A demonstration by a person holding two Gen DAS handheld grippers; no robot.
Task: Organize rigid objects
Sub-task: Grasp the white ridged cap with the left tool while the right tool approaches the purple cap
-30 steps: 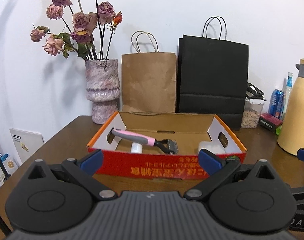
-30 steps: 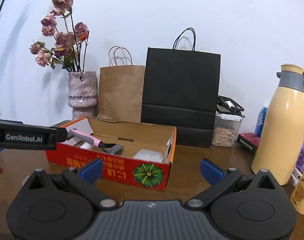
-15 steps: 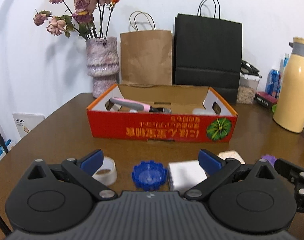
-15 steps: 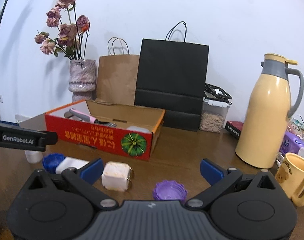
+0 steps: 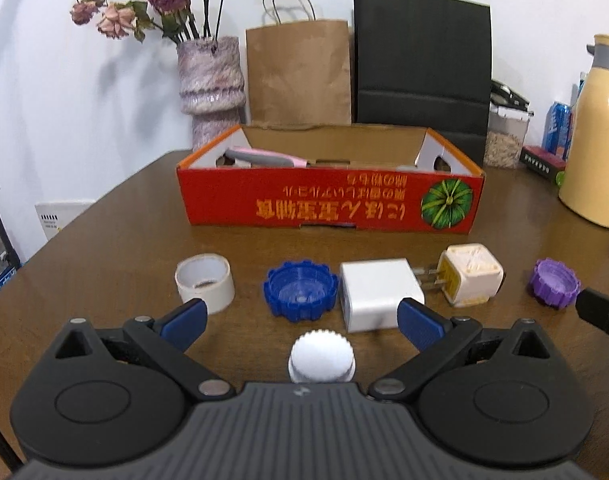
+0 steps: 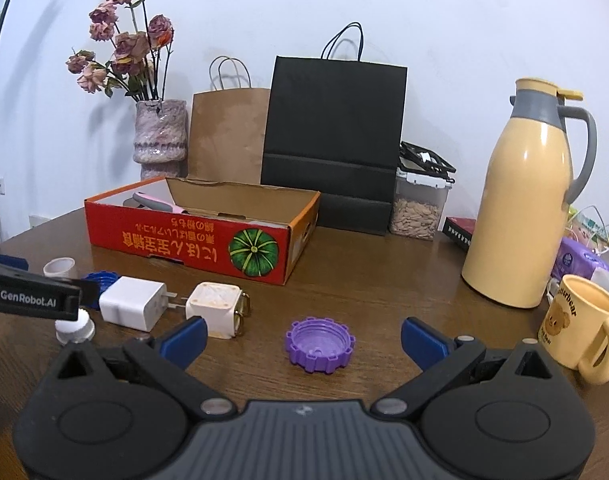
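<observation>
Against the wall at the table's (image 6: 384, 280) far edge: vase of dried roses (image 6: 159, 132), brown paper bag (image 6: 228, 136), black paper bag (image 6: 332, 140), clear tub of seeds (image 6: 420, 204). Toward the right edge: cream thermos jug (image 6: 524, 200), bear-print mug (image 6: 580, 326).

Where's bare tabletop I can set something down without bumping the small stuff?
Bare wood lies between the purple cap, the red box and the yellow jug. The strip between the box and the row of loose items is narrow. It is crowded from the tape roll to the yellowed plug.
</observation>
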